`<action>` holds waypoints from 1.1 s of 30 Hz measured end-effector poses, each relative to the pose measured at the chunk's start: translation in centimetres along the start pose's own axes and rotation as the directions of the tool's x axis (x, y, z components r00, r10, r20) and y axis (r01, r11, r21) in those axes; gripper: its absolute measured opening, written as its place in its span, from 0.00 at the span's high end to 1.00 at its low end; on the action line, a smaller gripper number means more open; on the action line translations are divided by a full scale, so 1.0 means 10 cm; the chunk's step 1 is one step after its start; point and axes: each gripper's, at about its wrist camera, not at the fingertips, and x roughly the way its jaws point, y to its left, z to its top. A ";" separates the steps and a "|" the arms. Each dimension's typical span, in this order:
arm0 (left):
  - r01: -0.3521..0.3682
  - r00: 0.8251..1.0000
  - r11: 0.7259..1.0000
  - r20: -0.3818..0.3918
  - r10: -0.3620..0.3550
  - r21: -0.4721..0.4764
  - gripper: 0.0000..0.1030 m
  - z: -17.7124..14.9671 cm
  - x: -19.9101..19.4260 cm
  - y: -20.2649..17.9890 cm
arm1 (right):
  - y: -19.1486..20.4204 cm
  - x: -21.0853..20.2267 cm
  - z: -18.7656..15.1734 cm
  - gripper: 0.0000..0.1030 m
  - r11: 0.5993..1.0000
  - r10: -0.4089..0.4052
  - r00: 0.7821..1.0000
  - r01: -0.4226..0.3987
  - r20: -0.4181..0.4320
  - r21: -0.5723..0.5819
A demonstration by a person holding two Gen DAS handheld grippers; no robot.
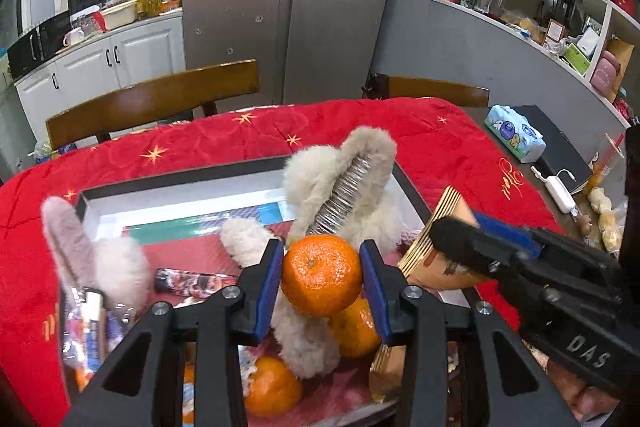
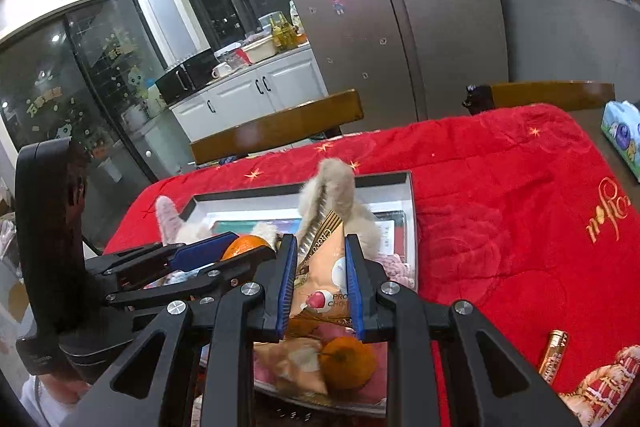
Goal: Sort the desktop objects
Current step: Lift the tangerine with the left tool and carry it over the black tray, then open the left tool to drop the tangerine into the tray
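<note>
- Above the open black-rimmed, white-walled box (image 1: 180, 187) on the red embroidered tablecloth (image 1: 440, 131), the left gripper (image 1: 322, 277) has its blue pads closed against both sides of a round orange mandarin (image 1: 322, 277), lifted clear of the clutter.
- Beneath it, two more mandarins (image 1: 354, 331) lie among beige fluffy earmuffs (image 1: 352, 171) with a ribbed metal band, near the box's front.
- To its right, the right gripper (image 2: 322, 271) pinches a tan, gold-striped chocolate snack packet (image 2: 324, 259), its jaws drawn nearly together on the thin wrapper, which hangs over the box's right part.
- A pink-grey fluffy item (image 1: 68, 239) leans at the box's left edge, beside small printed packets (image 1: 192, 281).
- On the cloth right of the box lies a gold-coloured battery (image 2: 554, 351).
- A blue-green tissue pack (image 1: 514, 133) sits on a dark flat case, well apart, at the table's far right.
</note>
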 end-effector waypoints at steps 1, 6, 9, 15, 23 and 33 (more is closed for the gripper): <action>0.004 1.000 1.000 -0.004 -0.004 0.001 0.61 0.00 0.04 -0.01 | -0.03 0.04 -0.02 0.78 1.000 -0.002 1.000 0.002 -0.007 0.003; 0.016 0.999 1.000 -0.031 -0.017 -0.004 0.61 0.00 0.22 -0.04 | -0.17 0.21 -0.09 0.78 1.000 -0.003 0.999 0.004 -0.051 0.021; 0.011 0.999 1.000 -0.038 -0.011 -0.018 0.61 -0.02 0.30 -0.04 | -0.21 0.25 -0.12 0.78 1.000 -0.002 0.998 0.002 -0.055 0.012; -0.007 0.999 1.000 -0.037 0.006 -0.027 0.61 -0.03 0.34 -0.03 | -0.26 0.37 -0.18 0.78 1.000 -0.018 0.997 0.020 -0.072 0.013; -0.002 1.000 0.999 -0.031 0.001 -0.032 0.61 -0.05 0.31 -0.01 | -0.27 0.39 -0.19 0.78 1.000 -0.028 0.997 0.028 -0.073 0.002; -0.008 1.000 1.000 -0.026 0.008 -0.028 0.60 -0.06 0.30 -0.03 | -0.29 0.38 -0.19 0.78 1.000 -0.014 0.998 0.015 -0.061 0.017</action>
